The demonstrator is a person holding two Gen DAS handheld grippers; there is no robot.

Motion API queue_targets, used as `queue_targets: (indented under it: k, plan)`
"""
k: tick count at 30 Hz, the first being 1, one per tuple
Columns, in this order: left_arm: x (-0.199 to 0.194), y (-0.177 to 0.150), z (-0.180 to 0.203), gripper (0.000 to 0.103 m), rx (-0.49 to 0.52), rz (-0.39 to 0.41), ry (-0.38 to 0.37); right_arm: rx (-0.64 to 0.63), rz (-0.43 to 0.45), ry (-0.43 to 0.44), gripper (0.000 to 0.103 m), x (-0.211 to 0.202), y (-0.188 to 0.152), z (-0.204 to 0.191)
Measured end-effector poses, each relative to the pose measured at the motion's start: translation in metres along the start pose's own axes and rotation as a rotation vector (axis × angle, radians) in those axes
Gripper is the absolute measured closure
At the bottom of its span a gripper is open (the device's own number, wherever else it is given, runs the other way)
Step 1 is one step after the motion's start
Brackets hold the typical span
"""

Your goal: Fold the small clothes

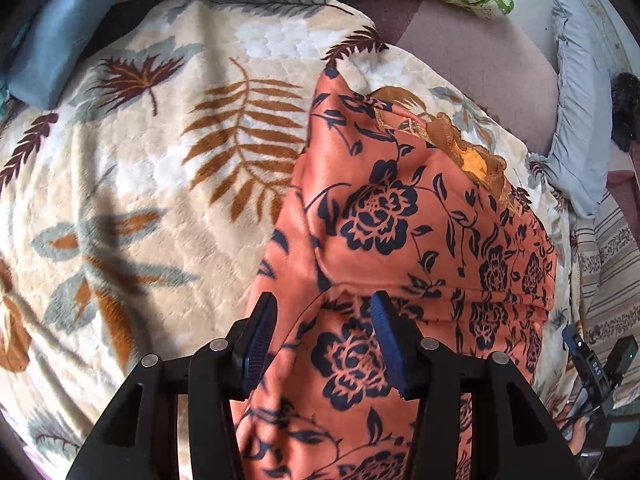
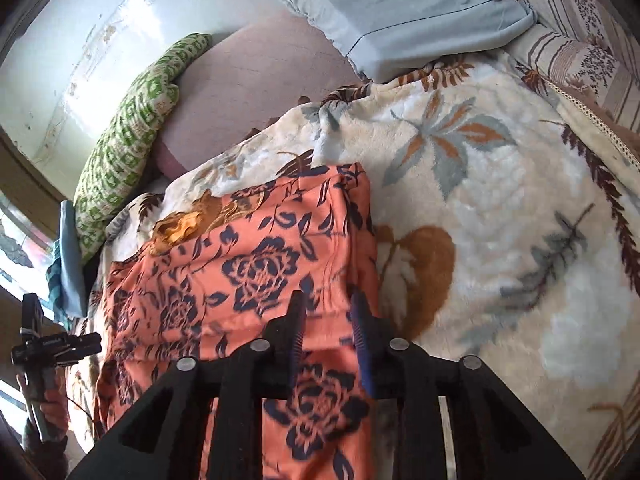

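Starting at my left, the cream plush blanket with brown and grey leaf print (image 1: 168,168) covers the bed, with a blue folded cloth (image 1: 52,52) lying at its far edge. Moving right, my left gripper (image 1: 324,336) hangs over the near end of the orange fleece garment with dark navy rose print (image 1: 400,216); its jaws stand released, blue pads apart with the fabric passing between and below them, not pinched as far as I can see. The garment lies on the blanket just right of centre, already doubled once, with a brown lace collar and yellow lining (image 1: 468,148) showing at its far end. Further right, in the other wrist view, my right gripper (image 2: 330,340) sits over the same garment's near right edge, jaws partly parted, cloth between them but no firm pinch that I can make out. Beyond it lie a green-and-white patterned pillow (image 2: 128,148) and a pale blue pillow (image 2: 400,12).

I judge we are mid-fold, between grasps. The next move calls for both jaws to close on the near hem corners and carry them up to the collar, keeping the edges even.

Writing: small white letters on the other handle at the left view's right edge, too tiny for me to read
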State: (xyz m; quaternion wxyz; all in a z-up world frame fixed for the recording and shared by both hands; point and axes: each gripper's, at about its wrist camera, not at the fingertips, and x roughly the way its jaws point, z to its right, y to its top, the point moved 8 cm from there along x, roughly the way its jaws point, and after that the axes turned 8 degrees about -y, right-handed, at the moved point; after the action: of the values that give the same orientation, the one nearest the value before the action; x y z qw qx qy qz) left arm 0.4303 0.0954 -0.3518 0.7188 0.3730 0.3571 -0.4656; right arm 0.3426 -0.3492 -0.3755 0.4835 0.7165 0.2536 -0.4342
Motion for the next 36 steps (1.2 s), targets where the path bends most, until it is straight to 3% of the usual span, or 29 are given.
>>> queue_targets:
  k: [4, 7, 9, 13, 20, 24, 30, 33, 34, 35, 36]
  plan:
    - [-0.029, -0.048, -0.019, 0.054, 0.058, -0.060, 0.005, 0.035, -0.034, 0.035, 0.066, -0.044, -0.053, 0.018]
    - [-0.045, -0.089, -0.026, 0.054, 0.100, -0.090, -0.034, 0.077, -0.079, 0.045, 0.065, -0.068, -0.097, 0.034]
    - [-0.056, -0.117, -0.031, 0.053, 0.131, -0.122, -0.069, 0.089, -0.117, 0.036, 0.064, -0.078, -0.126, 0.042]
    - [-0.065, -0.160, -0.047, 0.053, 0.189, -0.163, -0.055, 0.111, -0.190, 0.033, 0.063, -0.087, -0.173, 0.054]
    - [-0.064, -0.196, -0.068, 0.049, 0.129, -0.190, -0.102, 0.125, -0.332, 0.181, 0.062, -0.082, -0.229, 0.037]
    - [-0.055, -0.203, -0.074, 0.044, 0.114, -0.192, -0.108, 0.029, -0.310, 0.180, 0.060, -0.084, -0.235, 0.024]
    - [-0.048, -0.208, -0.064, 0.029, 0.144, -0.178, -0.092, -0.046, -0.256, 0.054, 0.063, -0.078, -0.231, 0.028]
    - [-0.046, -0.211, -0.058, 0.030, 0.175, -0.172, -0.068, -0.091, -0.244, 0.033, 0.064, -0.077, -0.234, 0.025]
    - [-0.045, -0.211, -0.057, 0.030, 0.179, -0.168, -0.067, -0.117, -0.237, 0.019, 0.066, -0.077, -0.234, 0.024]
    - [-0.046, -0.212, -0.055, 0.033, 0.179, -0.161, -0.072, -0.138, -0.231, 0.004, 0.077, -0.077, -0.234, 0.023]
    - [-0.046, -0.212, -0.055, 0.043, 0.178, -0.156, -0.075, -0.155, -0.232, -0.001, 0.088, -0.077, -0.235, 0.022]
